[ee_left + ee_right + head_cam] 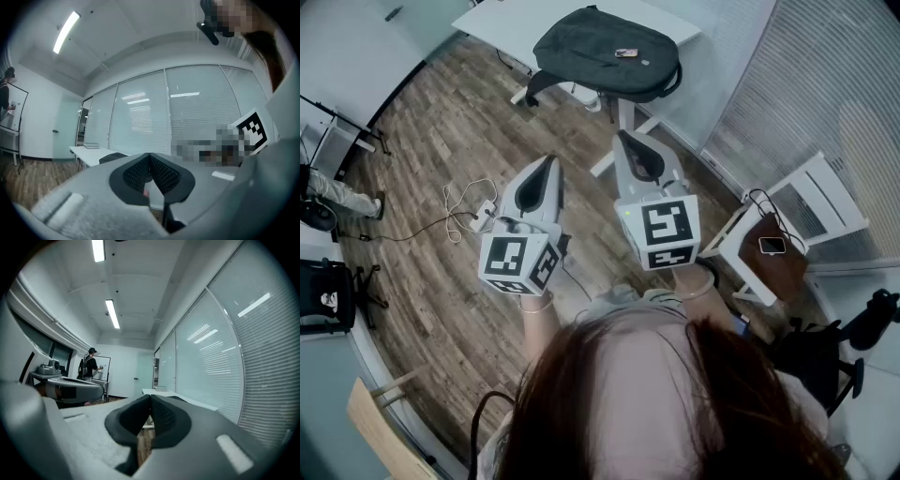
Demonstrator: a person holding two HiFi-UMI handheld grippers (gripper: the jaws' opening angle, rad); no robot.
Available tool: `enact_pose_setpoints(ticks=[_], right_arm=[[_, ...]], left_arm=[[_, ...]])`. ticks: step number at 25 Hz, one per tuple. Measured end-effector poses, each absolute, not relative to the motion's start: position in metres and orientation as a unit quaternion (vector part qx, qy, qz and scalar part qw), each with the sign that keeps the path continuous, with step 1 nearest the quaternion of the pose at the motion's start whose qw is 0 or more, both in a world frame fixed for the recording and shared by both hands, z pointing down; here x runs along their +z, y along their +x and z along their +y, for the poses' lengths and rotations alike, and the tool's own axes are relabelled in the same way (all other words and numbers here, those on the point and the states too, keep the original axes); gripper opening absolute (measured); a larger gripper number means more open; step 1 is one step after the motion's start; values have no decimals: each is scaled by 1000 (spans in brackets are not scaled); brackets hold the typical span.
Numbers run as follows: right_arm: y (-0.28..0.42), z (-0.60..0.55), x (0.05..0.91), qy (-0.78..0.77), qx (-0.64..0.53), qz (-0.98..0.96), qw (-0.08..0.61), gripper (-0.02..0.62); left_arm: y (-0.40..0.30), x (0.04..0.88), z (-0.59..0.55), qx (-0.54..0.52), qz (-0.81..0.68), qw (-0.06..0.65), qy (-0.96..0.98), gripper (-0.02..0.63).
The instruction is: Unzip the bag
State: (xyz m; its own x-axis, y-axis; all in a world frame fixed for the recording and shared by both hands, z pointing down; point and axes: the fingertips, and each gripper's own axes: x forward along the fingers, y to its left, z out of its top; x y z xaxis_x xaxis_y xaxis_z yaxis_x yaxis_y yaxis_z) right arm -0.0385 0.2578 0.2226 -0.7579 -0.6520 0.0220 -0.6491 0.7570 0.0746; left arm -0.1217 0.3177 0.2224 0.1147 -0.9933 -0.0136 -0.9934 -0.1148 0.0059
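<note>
Wood-plank floor (431,112) fills the left of the head view, with a white power strip (481,220) and its cables lying on it. The left tool (550,161) hovers over the floor, clenched on nothing. At upper centre, the dark grey backpack (605,52) lies on the white tabletop (502,21), well apart from both tools. The right tool (623,137) is likewise clenched and empty. At right, a phone (772,245) rests on a white chair (825,202) beside slatted blinds (844,84).

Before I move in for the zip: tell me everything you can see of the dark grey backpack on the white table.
The dark grey fabric backpack lies flat on the white table, near its edge, rounded in outline. A dark strap hangs over the table's edge; a loop curls at the other side. A small patch sits on top. Its zip is too small to read. Only the table touches it.
</note>
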Motion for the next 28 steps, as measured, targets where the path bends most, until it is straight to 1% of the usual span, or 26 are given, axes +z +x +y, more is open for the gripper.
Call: enact_pose_setpoints(ticks=[16,23,28], right_arm=[[-60,256,233,344,-16,-939,2,3],[-68,236,239,352,-30,-935,11,3],[-78,218,249,353,-39,-934,22,3]], left_arm=[[-129,239,298,11,631,-8,-776,2],[-135,250,275,10,624,-19,-781,3],[-141,255,252,11,623,-14,-782,3]])
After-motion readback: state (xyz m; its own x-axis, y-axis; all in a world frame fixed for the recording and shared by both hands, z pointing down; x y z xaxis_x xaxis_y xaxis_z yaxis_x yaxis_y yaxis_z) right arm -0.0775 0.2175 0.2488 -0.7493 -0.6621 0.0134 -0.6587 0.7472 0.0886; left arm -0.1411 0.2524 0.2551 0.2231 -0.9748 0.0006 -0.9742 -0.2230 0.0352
